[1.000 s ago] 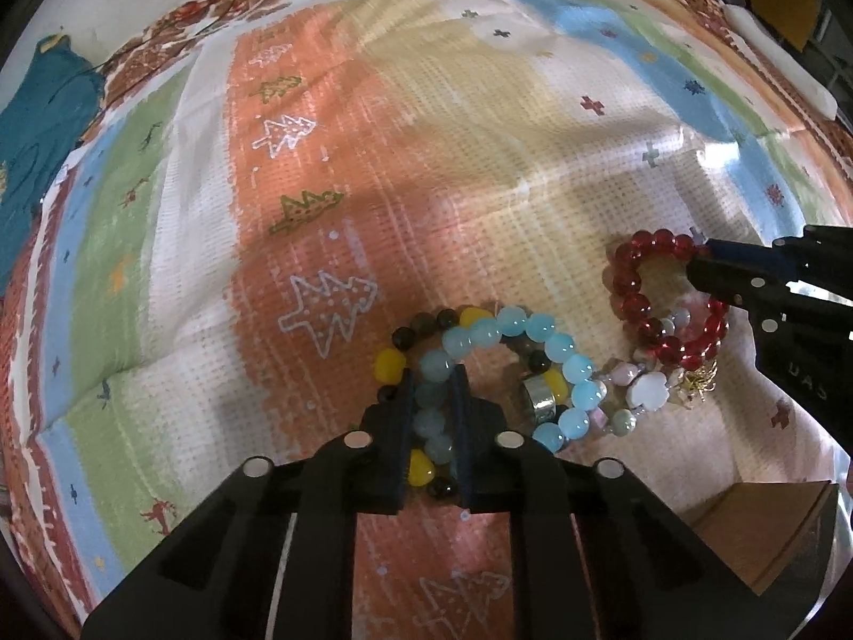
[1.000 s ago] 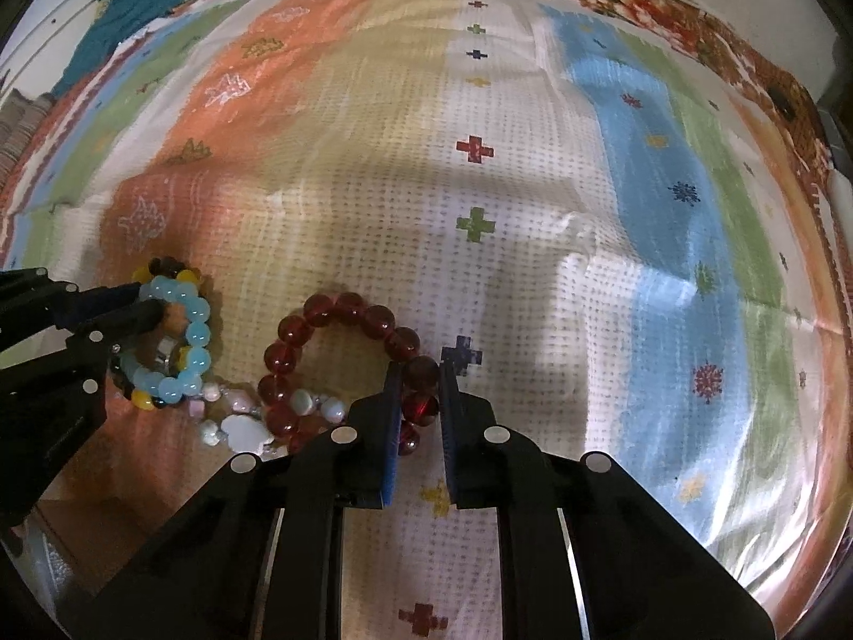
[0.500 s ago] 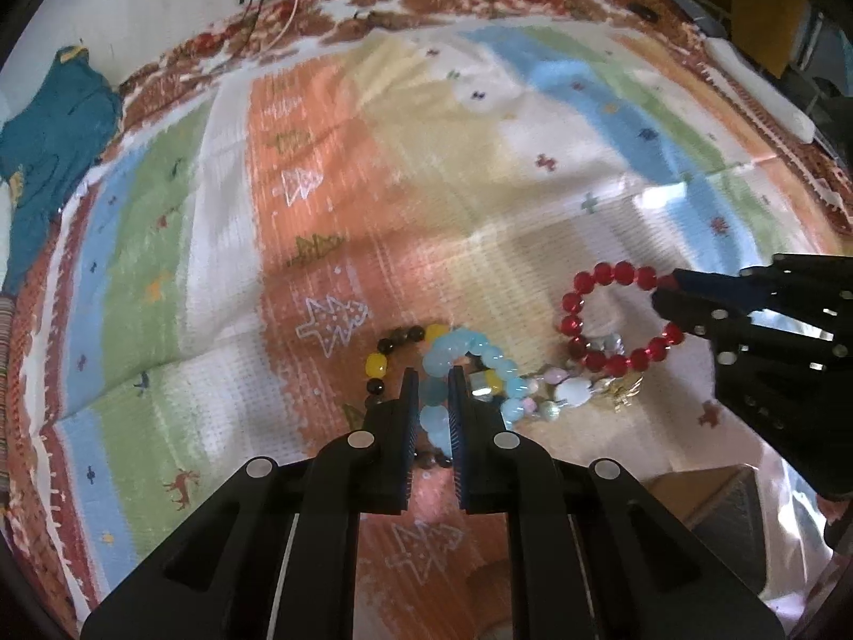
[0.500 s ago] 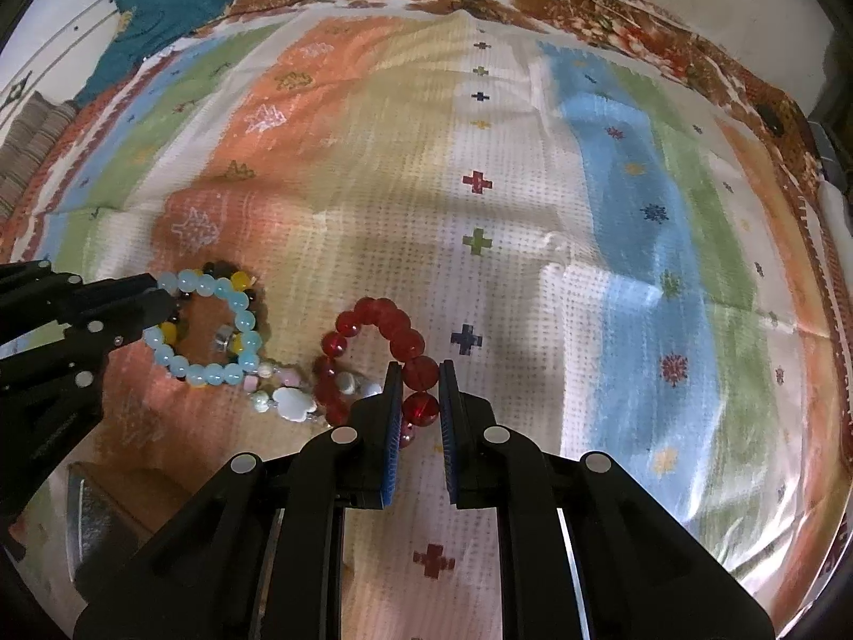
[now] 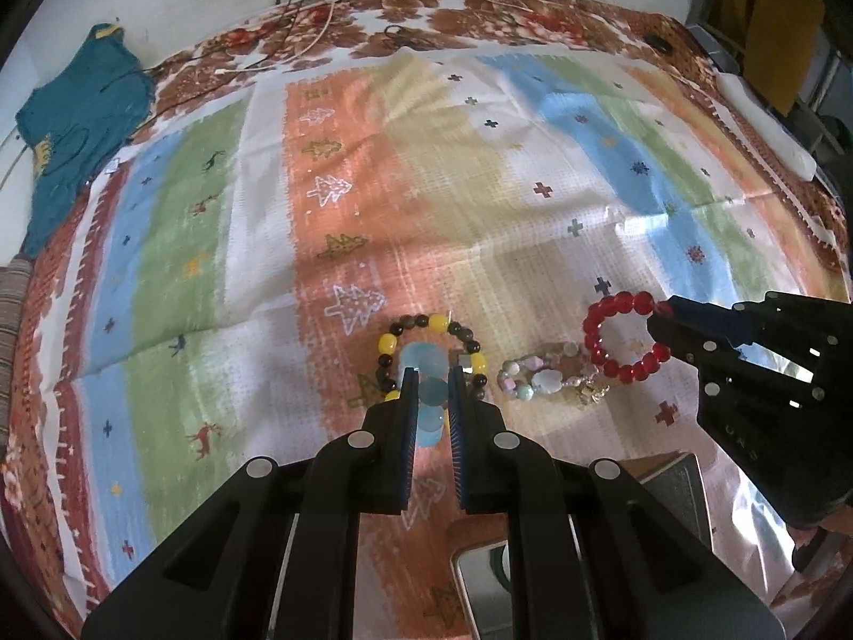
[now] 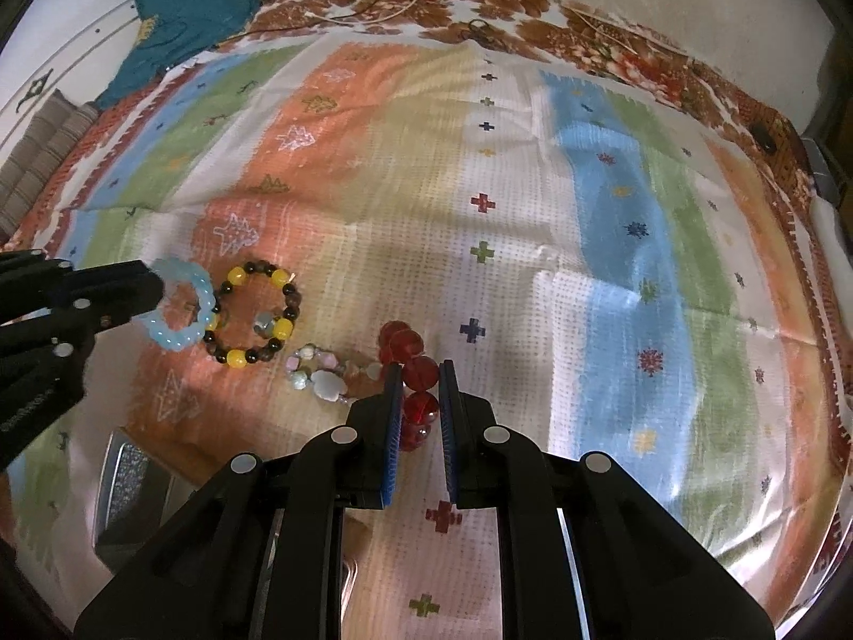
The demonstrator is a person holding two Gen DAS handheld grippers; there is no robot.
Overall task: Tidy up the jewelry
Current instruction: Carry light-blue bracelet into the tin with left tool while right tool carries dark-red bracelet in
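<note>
My left gripper [image 5: 429, 392] is shut on a light blue bead bracelet [image 5: 426, 373], lifted above the cloth; it also shows in the right wrist view [image 6: 178, 304]. My right gripper [image 6: 417, 389] is shut on a red bead bracelet [image 6: 416, 373], lifted too; it shows in the left wrist view [image 5: 624, 341]. A yellow and dark bead bracelet [image 5: 432, 352] lies on the cloth, also in the right wrist view [image 6: 256, 314]. A pastel bead bracelet with a gold charm [image 5: 549, 378] lies beside it, also in the right wrist view [image 6: 325, 373].
A striped patterned cloth [image 5: 373, 186] covers the surface. A brown box with a grey lining [image 5: 672, 485] stands near me, also in the right wrist view [image 6: 133, 480]. A teal garment [image 5: 74, 128] lies at the far left. Cables [image 5: 320, 26] lie at the back.
Both grippers have risen, each lifting its bracelet off the cloth. The blue bracelet has come off the yellow and dark one, the red one off the pastel one.
</note>
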